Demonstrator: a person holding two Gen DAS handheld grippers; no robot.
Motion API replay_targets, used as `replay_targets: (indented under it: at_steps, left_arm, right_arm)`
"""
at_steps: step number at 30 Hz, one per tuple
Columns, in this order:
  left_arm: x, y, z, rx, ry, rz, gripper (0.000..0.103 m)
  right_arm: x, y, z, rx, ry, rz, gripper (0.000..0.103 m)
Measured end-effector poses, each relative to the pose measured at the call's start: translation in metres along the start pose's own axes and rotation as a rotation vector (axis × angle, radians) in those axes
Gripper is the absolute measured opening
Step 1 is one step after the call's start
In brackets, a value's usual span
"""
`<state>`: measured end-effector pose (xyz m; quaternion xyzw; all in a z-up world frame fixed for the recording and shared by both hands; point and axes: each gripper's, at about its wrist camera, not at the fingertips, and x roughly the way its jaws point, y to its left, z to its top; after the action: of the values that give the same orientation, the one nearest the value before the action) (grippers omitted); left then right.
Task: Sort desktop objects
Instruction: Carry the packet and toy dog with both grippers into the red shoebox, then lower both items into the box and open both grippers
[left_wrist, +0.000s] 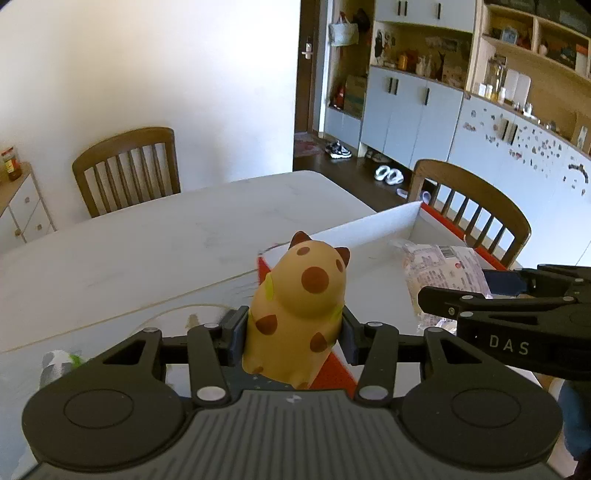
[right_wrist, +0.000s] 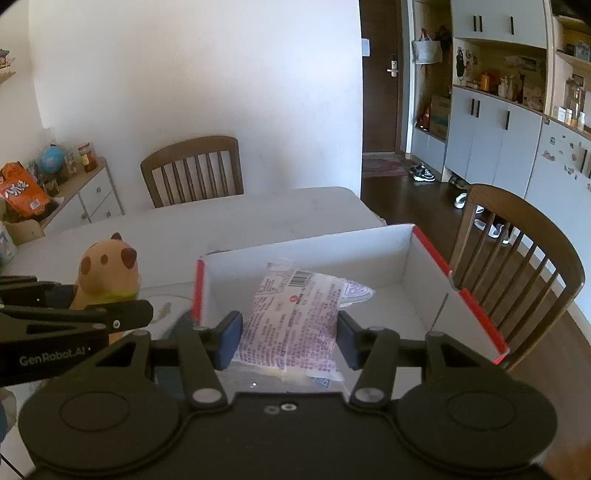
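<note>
My left gripper (left_wrist: 291, 334) is shut on a yellow-brown spotted animal toy (left_wrist: 297, 302), held upright above the near left corner of the white box with red rim (left_wrist: 369, 225). The toy also shows in the right wrist view (right_wrist: 107, 271). My right gripper (right_wrist: 288, 338) holds a clear snack packet with purple print (right_wrist: 291, 317) between its blue pads, over the inside of the box (right_wrist: 369, 243). The packet also shows in the left wrist view (left_wrist: 443, 273), with the right gripper (left_wrist: 476, 295) beside it.
The white table (left_wrist: 147, 251) carries the box on its right side. A small grey-green object (left_wrist: 59, 363) lies at the near left. Wooden chairs stand at the far side (left_wrist: 127, 168) and the right (right_wrist: 517, 254). Cabinets and shelves line the right wall.
</note>
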<state>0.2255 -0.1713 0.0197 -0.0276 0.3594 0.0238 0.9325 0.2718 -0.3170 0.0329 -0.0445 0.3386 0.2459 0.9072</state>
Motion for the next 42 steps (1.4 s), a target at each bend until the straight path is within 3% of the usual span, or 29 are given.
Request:
replay_targets:
  at_steps: [11, 28, 42]
  left_arm:
    - [0.048, -0.040, 0.016, 0.061, 0.109, -0.024, 0.047]
    - [0.132, -0.075, 0.029, 0.201, 0.277, 0.007, 0.047]
    - [0.192, -0.087, 0.029, 0.336, 0.441, 0.019, 0.048]
  right_arm:
    - [0.017, -0.032, 0.000, -0.085, 0.037, 0.002, 0.054]
    - [0.062, -0.069, -0.006, -0.170, 0.104, 0.004, 0.054]
    - [0.110, -0.073, -0.005, -0.260, 0.281, 0.054, 0.054]
